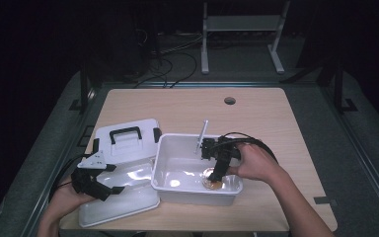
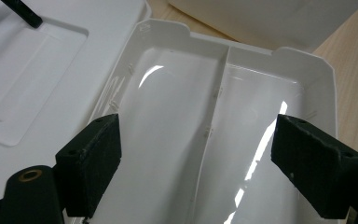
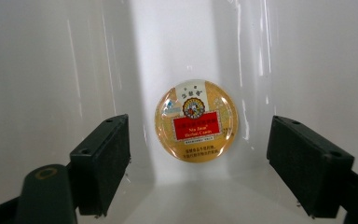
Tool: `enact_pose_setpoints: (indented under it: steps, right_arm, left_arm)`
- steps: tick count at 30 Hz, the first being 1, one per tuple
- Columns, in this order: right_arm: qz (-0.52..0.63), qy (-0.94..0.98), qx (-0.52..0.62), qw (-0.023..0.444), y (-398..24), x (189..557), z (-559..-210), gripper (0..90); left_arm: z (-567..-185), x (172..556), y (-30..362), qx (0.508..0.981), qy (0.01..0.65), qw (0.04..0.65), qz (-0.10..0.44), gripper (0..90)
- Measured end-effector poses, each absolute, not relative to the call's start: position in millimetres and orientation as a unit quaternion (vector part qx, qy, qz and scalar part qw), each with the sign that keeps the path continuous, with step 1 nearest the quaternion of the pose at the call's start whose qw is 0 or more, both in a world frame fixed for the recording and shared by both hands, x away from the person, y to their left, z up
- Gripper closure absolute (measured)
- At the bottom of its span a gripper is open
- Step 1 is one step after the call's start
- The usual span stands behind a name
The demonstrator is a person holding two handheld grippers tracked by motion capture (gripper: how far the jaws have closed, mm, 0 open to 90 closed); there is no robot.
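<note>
While hovering inside white tub (image 1: pixel 177 137), right gripper (image 1: pixel 216 170) not yet closed on anything. Noted round gold tin (image 3: pixel 196 121) with red label lying flat on tub floor, near the corner closest to the person, between the two black jaws but apart from both pads. Jaws wide, clear gaps either side of the tin.

Judged as early in the pick: tub already opened, lid (image 1: pixel 138 145) with black handle laid on table (image 1: pixel 256 113) to the tub's left, divided tray (image 2: pixel 279 51) set out in front of the lid, both compartments bare. Left to do, by best guess: lower, close on the tin, lift it out, likely carry it to the tray. Cannot tell for sure whether meant to come out or just put in.

Pose, right: hand reaching in over the tub's right rim, gripper angled steeply down, camera looking straight at the tin's face, well centred.

Pose, left: left gripper (image 1: pixel 114 178) held low over the tray's near-left part, pointing across it toward the tub. Jaws wide, nothing between them, nothing touched
</note>
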State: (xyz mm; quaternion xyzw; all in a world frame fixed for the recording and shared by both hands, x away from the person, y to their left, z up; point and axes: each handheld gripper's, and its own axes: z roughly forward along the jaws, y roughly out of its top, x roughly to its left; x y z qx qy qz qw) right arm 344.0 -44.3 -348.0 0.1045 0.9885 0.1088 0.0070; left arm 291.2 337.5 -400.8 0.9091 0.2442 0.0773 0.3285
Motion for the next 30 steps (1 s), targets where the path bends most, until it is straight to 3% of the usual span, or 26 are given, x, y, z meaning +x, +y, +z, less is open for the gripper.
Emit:
enact_pose_setpoints:
  steps: [11,30]
  right_arm:
    - [0.160,0.978,0.129,0.028,-76.5,341.6,-315.9,22.4]
    - [0.190,0.965,0.174,0.051,-126.8,335.2,-294.1,22.7]
  left_arm:
    - [-402.1,291.3,334.7,0.911,0.243,0.325,0.073,15.8]
    - [-403.1,291.6,333.2,0.912,0.243,0.323,0.072,15.8]
